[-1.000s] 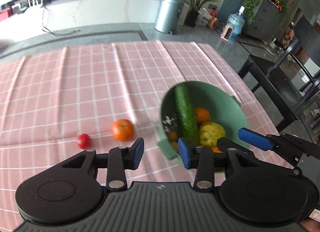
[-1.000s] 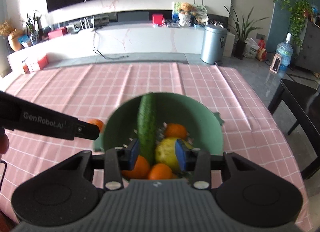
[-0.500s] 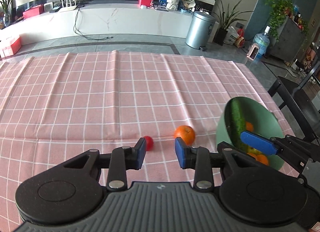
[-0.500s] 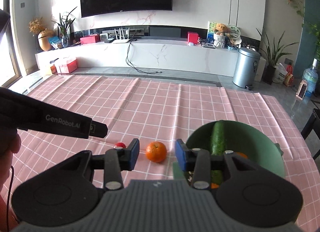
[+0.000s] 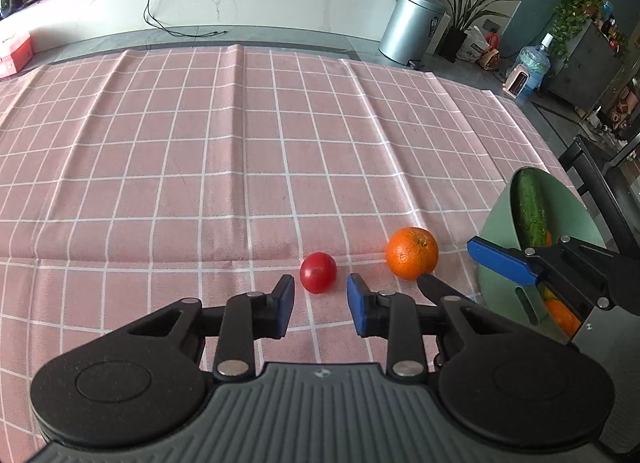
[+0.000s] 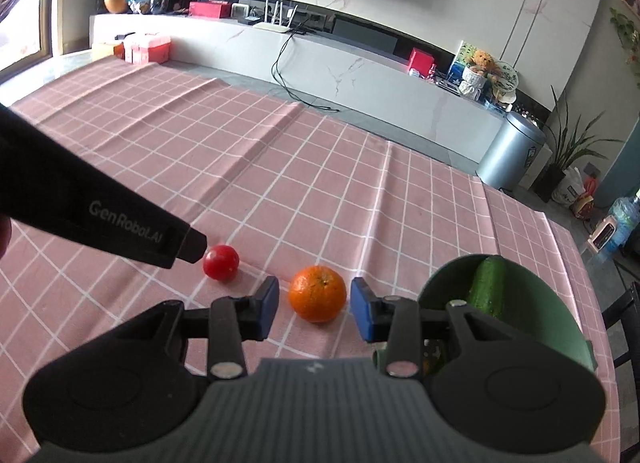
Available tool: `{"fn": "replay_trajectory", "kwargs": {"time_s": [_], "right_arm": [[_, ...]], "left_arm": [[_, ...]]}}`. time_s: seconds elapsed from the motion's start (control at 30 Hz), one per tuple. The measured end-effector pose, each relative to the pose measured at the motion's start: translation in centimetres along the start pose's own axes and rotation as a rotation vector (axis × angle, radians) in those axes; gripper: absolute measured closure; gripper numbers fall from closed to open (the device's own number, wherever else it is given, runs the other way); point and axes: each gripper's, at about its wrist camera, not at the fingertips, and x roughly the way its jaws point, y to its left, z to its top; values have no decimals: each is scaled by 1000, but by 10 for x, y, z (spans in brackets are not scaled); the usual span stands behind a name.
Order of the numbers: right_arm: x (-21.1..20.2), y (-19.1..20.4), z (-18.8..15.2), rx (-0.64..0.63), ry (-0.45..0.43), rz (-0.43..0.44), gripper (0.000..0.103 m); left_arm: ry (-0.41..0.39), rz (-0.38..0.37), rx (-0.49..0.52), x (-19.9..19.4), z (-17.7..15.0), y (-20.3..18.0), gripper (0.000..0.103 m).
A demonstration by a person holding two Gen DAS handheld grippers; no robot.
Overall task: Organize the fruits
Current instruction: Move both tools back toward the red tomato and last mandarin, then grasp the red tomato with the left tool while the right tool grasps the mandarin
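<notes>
Biggest change first: both views have swung off the green bowl and onto the open pink checked tablecloth. A second ago the bowl filled the middle of each frame; now it sits out at about 4 o'clock in both wrist views, partly cut off. So I'd guess the bowl visit is over and both hands are lining up on the two loose fruits.

The left gripper has just been closing its jaws, with nothing between them. It's still parted, and the little tomato sits just past the tips at roughly 12 o'clock from them, not touched. The right gripper hasn't changed its gap; it's open too, with the orange framed right between the two blue pads, gaps visible on both sides, so no grip yet.

Materials, big to small:
- tablecloth: soft fabric, white grid lines, a few raised fold ridges
- bowl: smooth matte plastic look, deep and round, already holding a bumpy dark cucumber leaning on the rim plus some orange fruit
- orange: round, dimpled peel, should be firm to pinch
- tomato: small, glossy, smooth, likely to roll or squash if squeezed hard
</notes>
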Motion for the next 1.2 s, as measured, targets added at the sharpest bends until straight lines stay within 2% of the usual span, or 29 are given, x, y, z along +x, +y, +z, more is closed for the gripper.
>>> {"fn": "replay_trajectory", "kwargs": {"time_s": [0.23,0.47,0.57,0.93,1.2], "right_arm": [[25,6,1,-118,32,-11,67],[40,11,1,-138,71,-35,66],[41,12,1,-141,66,-38,65],[39,15,3,-128,69,-31,66],[12,17,6,-121,15,-27,67]], "left_arm": [[41,-14,-2,27,6,-1,69],[61,25,4,40,6,-4,69],[68,28,0,43,7,-2,74],[54,20,-27,40,8,1,76],[22,22,-44,13,6,-1,76]]}}
